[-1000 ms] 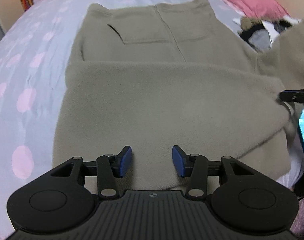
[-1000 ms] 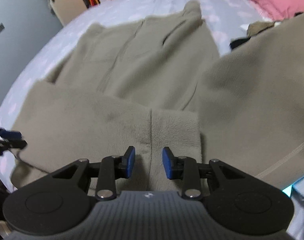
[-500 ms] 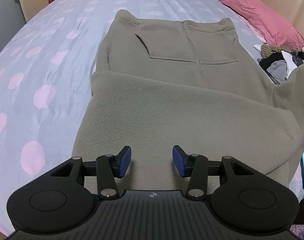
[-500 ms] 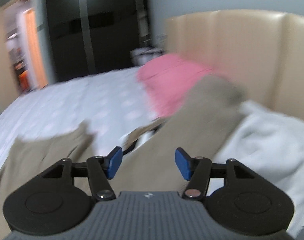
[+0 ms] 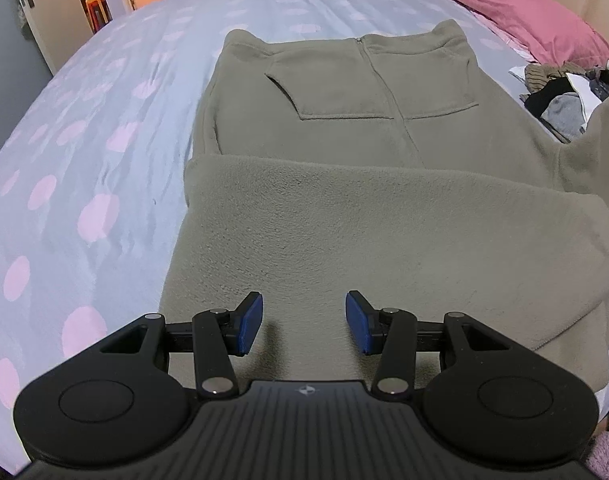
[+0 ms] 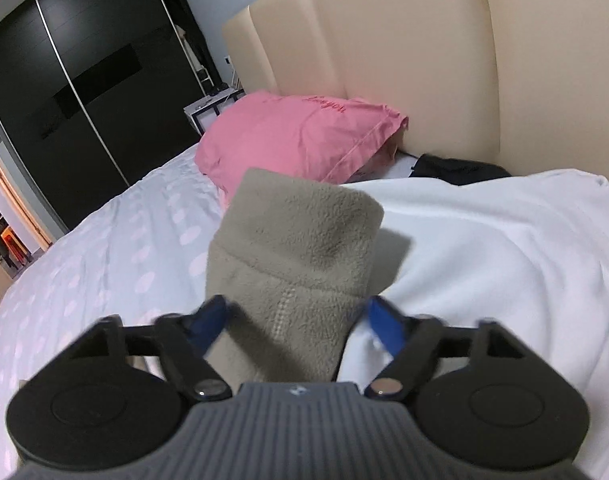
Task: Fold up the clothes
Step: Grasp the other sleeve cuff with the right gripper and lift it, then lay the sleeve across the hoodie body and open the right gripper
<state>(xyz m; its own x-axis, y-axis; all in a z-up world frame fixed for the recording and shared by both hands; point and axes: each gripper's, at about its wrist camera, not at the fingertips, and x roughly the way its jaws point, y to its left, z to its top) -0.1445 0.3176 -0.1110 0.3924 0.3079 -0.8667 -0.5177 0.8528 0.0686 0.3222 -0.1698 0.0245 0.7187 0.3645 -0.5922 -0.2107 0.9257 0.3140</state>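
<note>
An olive fleece jacket [image 5: 364,120] lies flat on the bed, zip and pockets up, with its near part folded over [image 5: 384,240]. My left gripper [image 5: 302,326] hovers just above that folded part, open, with nothing between its fingers. One sleeve [image 5: 600,140] rises off the jacket at the right edge of the left wrist view. In the right wrist view the sleeve's cuff [image 6: 304,232] lies between the jaws of my right gripper [image 6: 296,320], which are closing. The left pad touches the fleece. The right pad is blurred and looks a sliver away from it.
The bed sheet [image 5: 84,160] is pale with pink dots. A pink pillow [image 6: 296,136] rests against the beige headboard [image 6: 424,60]. A white cloth [image 6: 484,260] lies under the cuff. A pile of other clothes [image 5: 560,92] sits right of the jacket. Dark wardrobe doors [image 6: 84,80] stand behind.
My right gripper left the jacket's middle, swung up toward the headboard and opened wider; the sleeve cuff now lies between its jaws. The left gripper stayed open over the fold, tilting slightly.
</note>
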